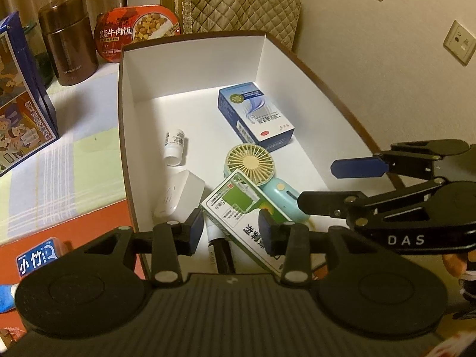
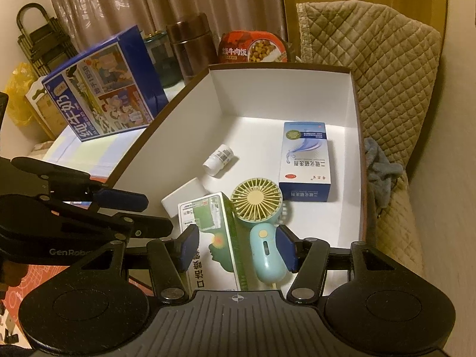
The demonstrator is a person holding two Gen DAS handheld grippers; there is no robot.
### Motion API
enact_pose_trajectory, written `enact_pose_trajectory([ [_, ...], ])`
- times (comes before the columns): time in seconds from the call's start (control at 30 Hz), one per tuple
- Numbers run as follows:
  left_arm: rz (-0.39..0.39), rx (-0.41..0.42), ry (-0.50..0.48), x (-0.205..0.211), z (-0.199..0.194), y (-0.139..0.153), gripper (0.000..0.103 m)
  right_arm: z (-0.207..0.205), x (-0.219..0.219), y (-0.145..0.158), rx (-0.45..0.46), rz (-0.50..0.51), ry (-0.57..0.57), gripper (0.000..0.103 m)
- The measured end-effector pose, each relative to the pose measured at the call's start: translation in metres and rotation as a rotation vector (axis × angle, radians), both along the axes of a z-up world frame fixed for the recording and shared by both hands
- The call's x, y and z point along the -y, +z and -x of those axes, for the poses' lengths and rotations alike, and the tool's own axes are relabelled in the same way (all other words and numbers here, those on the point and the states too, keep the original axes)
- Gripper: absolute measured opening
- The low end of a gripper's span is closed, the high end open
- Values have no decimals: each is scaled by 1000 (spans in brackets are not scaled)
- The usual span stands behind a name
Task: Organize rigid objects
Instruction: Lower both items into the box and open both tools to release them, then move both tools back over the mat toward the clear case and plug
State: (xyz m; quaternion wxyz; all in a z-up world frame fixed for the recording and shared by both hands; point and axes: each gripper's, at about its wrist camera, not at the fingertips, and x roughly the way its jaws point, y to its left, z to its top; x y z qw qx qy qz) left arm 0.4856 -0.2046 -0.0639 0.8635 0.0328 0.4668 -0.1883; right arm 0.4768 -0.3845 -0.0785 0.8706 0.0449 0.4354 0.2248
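A white-lined storage box [image 1: 190, 68] with a brown rim holds the rigid items, crowded into its near half. A green-and-white carton [image 1: 238, 208] printed with Chinese characters leans at the front, its lower end resting on a black marker [image 1: 220, 253]. At its 1 o'clock lies a mint handheld fan [image 1: 253, 165], handle toward the viewer. A white adapter block [image 1: 178, 196] sits at the carton's 10 o'clock, with a small white bottle [image 1: 174, 145] on its side beyond it. A blue-and-white medicine box [image 1: 255, 116] lies at 12 o'clock. The box's far half is bare floor. The left gripper [image 1: 232, 223] hangs open over the carton, touching nothing. The right gripper [image 2: 238, 247] hangs open above carton and fan handle; "DAS" reads on its body. Outside the box at 10 o'clock stand a brown canister [image 1: 70, 38], a red meal tub [image 1: 138, 31] marked "牛肉饭", and a blue milk carton [image 2: 104, 86] reading "纯牛奶".
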Motion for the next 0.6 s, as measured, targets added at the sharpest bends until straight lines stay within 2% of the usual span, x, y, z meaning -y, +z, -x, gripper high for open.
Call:
enact_pose_trajectory([
  [0.37,43,45,58,-18,20,24,36,16,9,16,28,-61,-59,54],
  [0.6,31,103,77,-40,40,45,36,35,5,30,51,-87,-126,54],
])
